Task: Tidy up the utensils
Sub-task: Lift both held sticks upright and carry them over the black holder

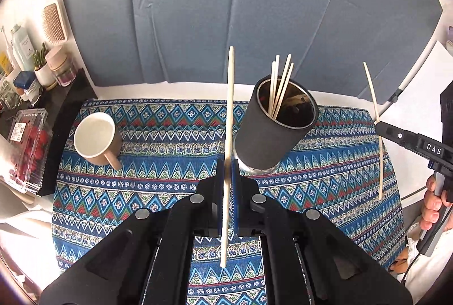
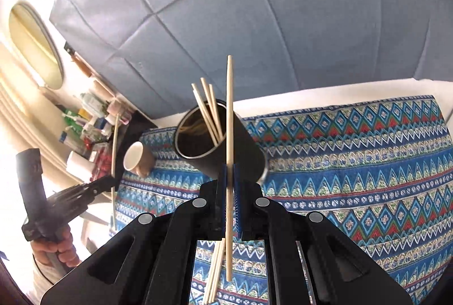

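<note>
A black cylindrical holder (image 1: 271, 132) stands on the patterned cloth (image 1: 170, 180) with several wooden chopsticks (image 1: 279, 87) leaning in it. My left gripper (image 1: 227, 169) is shut on one chopstick (image 1: 230, 112), held upright just left of the holder. My right gripper (image 2: 230, 177) is shut on another chopstick (image 2: 229, 135), held upright in front of the holder (image 2: 218, 141). The right gripper (image 1: 380, 126) with its chopstick (image 1: 373, 104) also shows at the right of the left wrist view. Several loose chopsticks (image 2: 215, 274) lie on the cloth under my right gripper.
A tan mug (image 1: 97, 139) stands on the cloth at the left. A strawberry box (image 1: 27, 146), jars and bottles (image 1: 42, 64) crowd a dark shelf at the far left. A grey-blue backdrop (image 1: 226, 8) rises behind the table.
</note>
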A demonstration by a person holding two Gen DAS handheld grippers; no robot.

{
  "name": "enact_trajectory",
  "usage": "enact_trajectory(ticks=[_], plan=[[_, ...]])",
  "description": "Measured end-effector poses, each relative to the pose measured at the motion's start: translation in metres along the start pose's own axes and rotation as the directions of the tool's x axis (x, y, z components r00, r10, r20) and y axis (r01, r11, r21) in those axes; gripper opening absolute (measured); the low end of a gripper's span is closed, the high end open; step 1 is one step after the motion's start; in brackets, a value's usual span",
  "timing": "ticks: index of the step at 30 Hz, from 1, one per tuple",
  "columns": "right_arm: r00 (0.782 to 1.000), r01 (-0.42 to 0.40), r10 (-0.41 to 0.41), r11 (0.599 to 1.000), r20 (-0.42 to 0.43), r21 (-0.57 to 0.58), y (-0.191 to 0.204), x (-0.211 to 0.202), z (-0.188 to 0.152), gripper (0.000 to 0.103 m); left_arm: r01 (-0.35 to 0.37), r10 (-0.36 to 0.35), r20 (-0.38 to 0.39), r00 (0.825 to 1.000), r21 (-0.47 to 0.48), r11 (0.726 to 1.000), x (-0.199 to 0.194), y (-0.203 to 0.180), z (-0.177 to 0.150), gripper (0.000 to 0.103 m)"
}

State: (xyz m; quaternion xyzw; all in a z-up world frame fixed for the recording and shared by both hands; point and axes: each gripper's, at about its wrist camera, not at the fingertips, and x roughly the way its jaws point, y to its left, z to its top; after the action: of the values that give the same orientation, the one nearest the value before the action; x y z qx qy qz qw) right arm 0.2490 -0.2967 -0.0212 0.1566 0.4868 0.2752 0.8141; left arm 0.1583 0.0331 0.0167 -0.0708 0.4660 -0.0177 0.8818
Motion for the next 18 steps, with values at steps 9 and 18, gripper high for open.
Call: enact_trajectory(ticks=[9, 18], plan=[[0.996, -0.046, 0.052, 0.996, 0.067, -0.082, 0.038, -0.003, 0.026, 0.005, 0.061, -0.064, 0.081, 0.995, 0.039, 0.997, -0.015, -0.042, 0.036, 0.004], [0.988, -0.068, 0.083, 0.991, 0.13, -0.115, 0.044, 0.003, 0.042, 0.005, 0.168, -0.172, 0.122, 0.977, 0.047, 0.985, -0.009, -0.063, 0.064, 0.005]])
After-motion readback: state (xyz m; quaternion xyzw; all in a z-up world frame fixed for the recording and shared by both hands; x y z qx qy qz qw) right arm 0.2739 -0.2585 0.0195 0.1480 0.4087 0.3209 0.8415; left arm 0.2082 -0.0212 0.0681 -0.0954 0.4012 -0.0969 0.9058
